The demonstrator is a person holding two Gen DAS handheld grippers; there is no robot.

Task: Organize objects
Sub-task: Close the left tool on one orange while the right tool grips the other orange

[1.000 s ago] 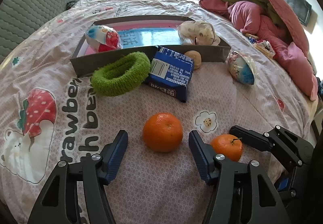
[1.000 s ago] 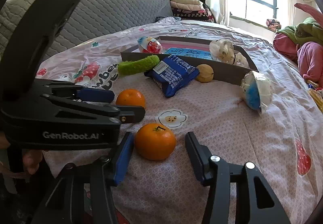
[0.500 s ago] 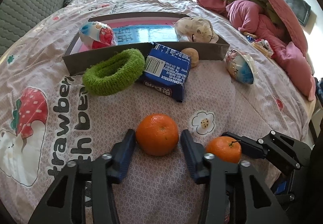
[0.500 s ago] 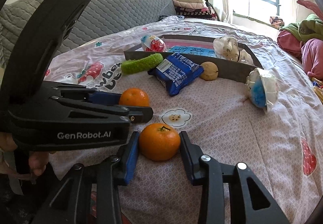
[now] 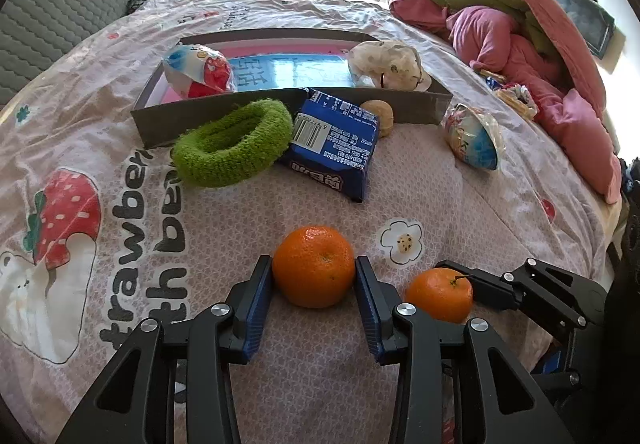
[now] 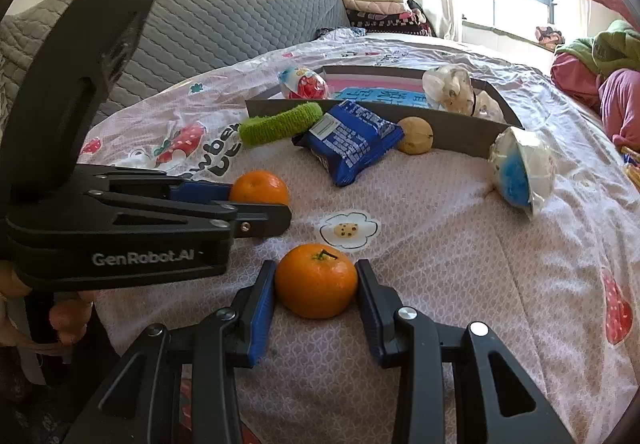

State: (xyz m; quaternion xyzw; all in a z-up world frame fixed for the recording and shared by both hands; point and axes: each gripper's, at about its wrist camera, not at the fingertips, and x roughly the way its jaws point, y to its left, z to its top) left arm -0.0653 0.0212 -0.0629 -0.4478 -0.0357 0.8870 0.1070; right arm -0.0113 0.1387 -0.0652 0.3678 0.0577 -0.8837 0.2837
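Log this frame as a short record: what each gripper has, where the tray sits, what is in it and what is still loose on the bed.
left gripper: shut on the larger orange, resting on the bedspread
right gripper: shut on the stemmed orange, also on the bedspread
tray: grey cardboard, beyond both oranges
in tray: red-and-white packet, pale wrapped bundle
loose outside tray: green fuzzy ring, blue snack pack, small tan ball, blue-and-white packet
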